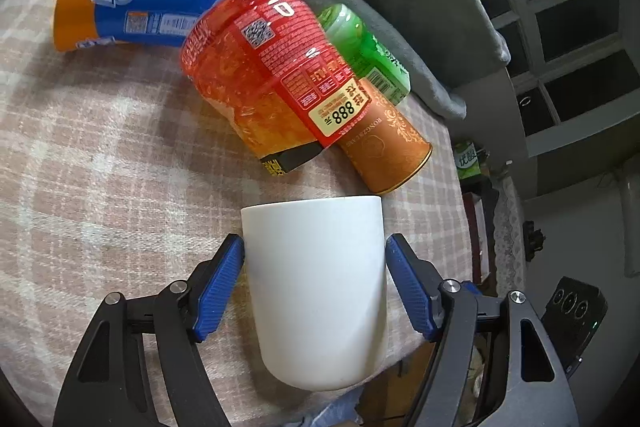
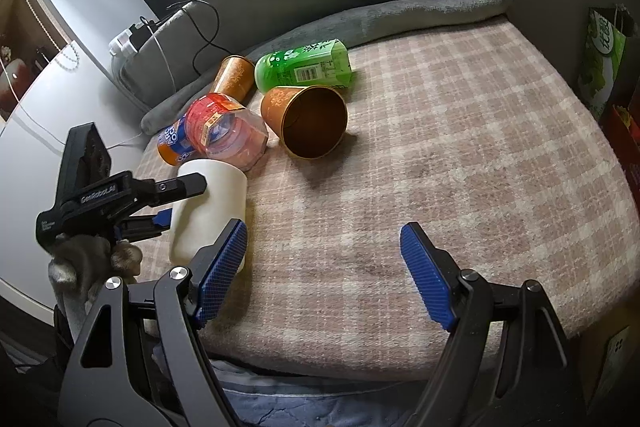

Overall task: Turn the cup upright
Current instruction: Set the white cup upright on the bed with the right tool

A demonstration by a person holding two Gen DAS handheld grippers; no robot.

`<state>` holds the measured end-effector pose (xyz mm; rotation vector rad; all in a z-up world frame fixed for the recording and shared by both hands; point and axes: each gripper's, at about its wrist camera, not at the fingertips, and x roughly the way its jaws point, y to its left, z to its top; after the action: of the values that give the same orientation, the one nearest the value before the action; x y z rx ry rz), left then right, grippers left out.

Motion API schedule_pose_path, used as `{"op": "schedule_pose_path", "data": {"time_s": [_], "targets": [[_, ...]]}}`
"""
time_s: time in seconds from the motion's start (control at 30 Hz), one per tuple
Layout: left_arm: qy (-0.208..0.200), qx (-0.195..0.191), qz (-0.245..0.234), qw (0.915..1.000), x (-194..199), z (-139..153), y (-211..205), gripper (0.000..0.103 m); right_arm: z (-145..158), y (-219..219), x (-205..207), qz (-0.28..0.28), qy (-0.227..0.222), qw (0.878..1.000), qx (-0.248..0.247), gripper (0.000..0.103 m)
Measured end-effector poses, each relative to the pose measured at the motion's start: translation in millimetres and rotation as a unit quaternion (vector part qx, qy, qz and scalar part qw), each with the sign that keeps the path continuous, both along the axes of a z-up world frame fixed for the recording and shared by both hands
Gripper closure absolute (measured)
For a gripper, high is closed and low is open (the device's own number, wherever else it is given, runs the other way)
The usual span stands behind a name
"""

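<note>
Left wrist view puts the white cup between the left gripper pads, seemingly clamped on its smooth wall near the bed edge, though contact on the right pad is hard to confirm. A loose hold could let it slip during the turn. Beyond it, swinging the cup may knock the red cup and bronze cup. Right gripper hangs spread and empty over the plaid blanket.

Toppled cups crowd just beyond the white cup, open plaid blanket right, grey bolster behind
</note>
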<state>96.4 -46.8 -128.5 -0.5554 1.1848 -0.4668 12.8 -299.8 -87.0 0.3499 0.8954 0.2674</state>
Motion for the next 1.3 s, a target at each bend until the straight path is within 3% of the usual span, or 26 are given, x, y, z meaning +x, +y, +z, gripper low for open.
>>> {"op": "schedule_pose_path", "data": {"time_s": [0.37,0.53,0.73,1.13,1.3], "targets": [[-0.09,0.056,-0.004,0.9944,-19.9,24.1,-4.1,0.03,-0.9,1.7,-0.2,0.002,0.0,1.0,0.002,0.021],[-0.148,0.106,-0.003,0.9833,-24.9,33.1,-14.0,0.03,-1.3,2.7,0.1,0.001,0.002,1.0,0.003,0.021],[-0.191,0.149,-0.01,0.9703,-30.1,36.0,-27.3,0.031,-1.9,2.8,-1.5,-0.004,0.004,1.0,0.005,0.021],[-0.242,0.194,-0.036,0.95,-54.5,40.9,-45.1,0.031,-3.1,3.0,0.8,-0.001,0.004,1.0,0.009,0.021],[-0.25,0.202,-0.044,0.946,-64.0,41.7,-47.6,0.031,-2.7,3.1,-0.3,-0.001,0.003,1.0,0.009,0.021]]}}
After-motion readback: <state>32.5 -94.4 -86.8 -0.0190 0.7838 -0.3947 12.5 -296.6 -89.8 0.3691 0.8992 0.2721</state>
